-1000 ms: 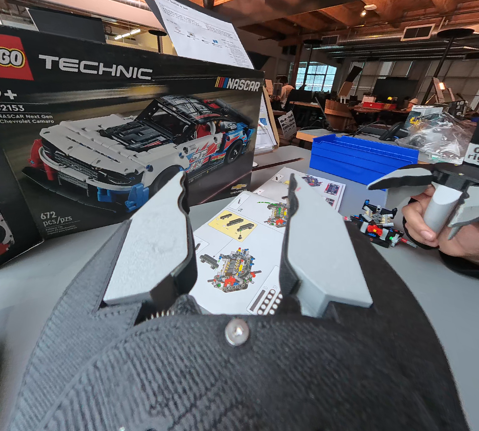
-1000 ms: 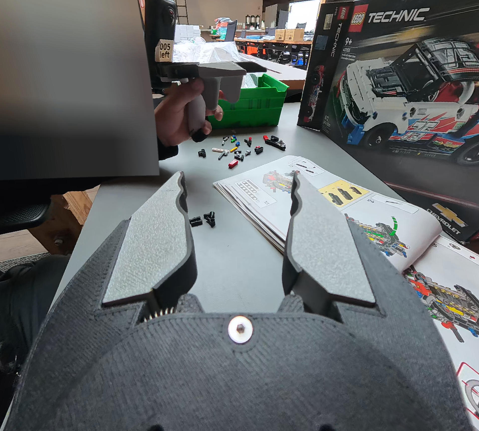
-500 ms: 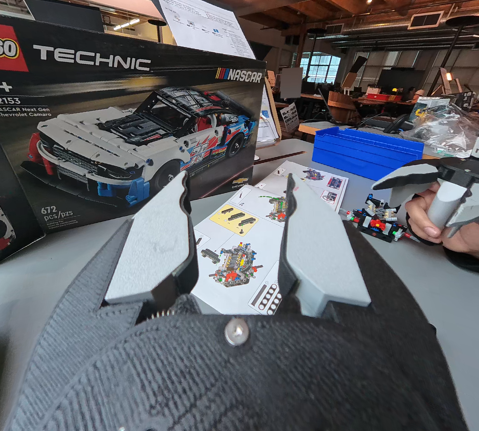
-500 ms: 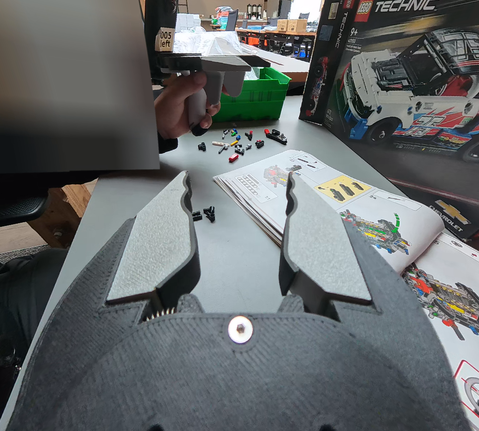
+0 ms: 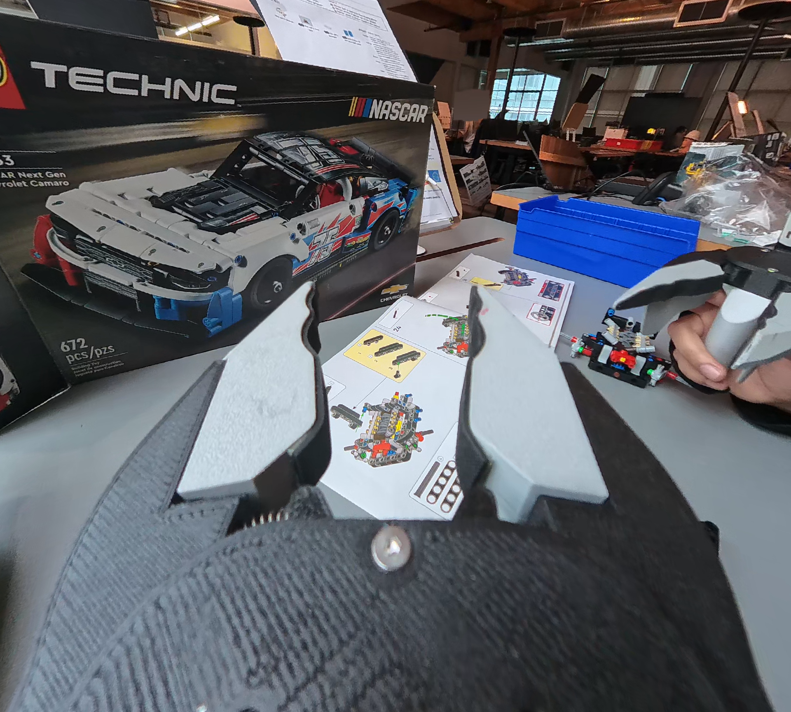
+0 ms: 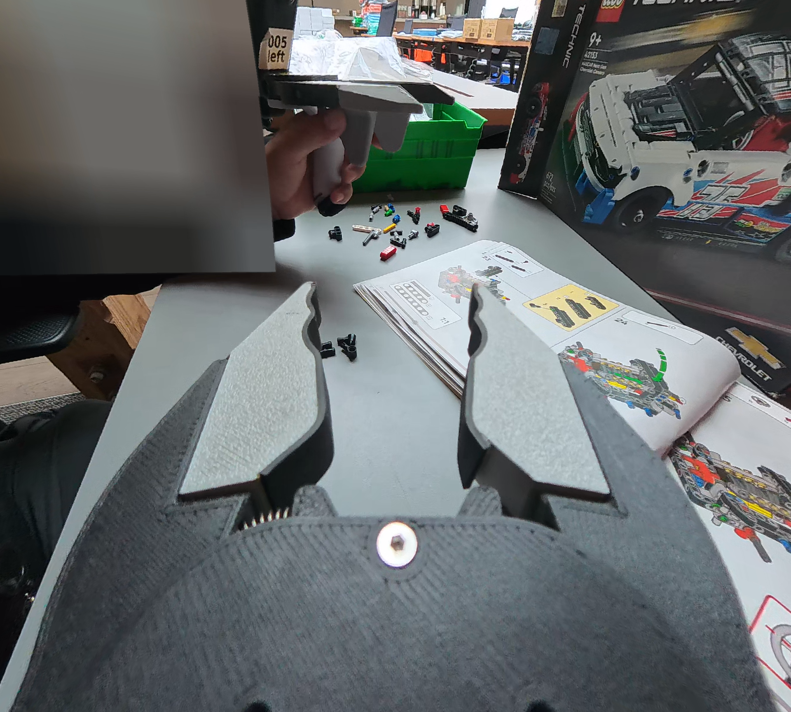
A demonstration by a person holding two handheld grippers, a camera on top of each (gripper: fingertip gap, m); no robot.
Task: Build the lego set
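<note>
My left gripper [image 5: 391, 300] is open and empty, held above the open instruction booklet [image 5: 398, 400] on the grey table. A partly built black, red and grey lego assembly [image 5: 618, 355] sits to its right, beside the hand holding the right gripper [image 5: 667, 293]. My right gripper [image 6: 391, 295] is open and empty above the table, next to the booklet [image 6: 535, 332]. Two small black lego pieces [image 6: 342, 347] lie just beyond its left finger. Several small loose pieces [image 6: 398, 225] lie farther off, near the left gripper [image 6: 376, 92].
The large black lego box [image 5: 205, 195] stands behind the booklet, also in the right wrist view [image 6: 667, 109]. A blue bin [image 5: 599, 233] sits at the back right of the left wrist view. A green bin [image 6: 423, 152] stands beyond the loose pieces.
Both grippers have shifted a little: the left wrist view has drifted left, and the right wrist view has come slightly closer to the table. Both stay open and empty.
</note>
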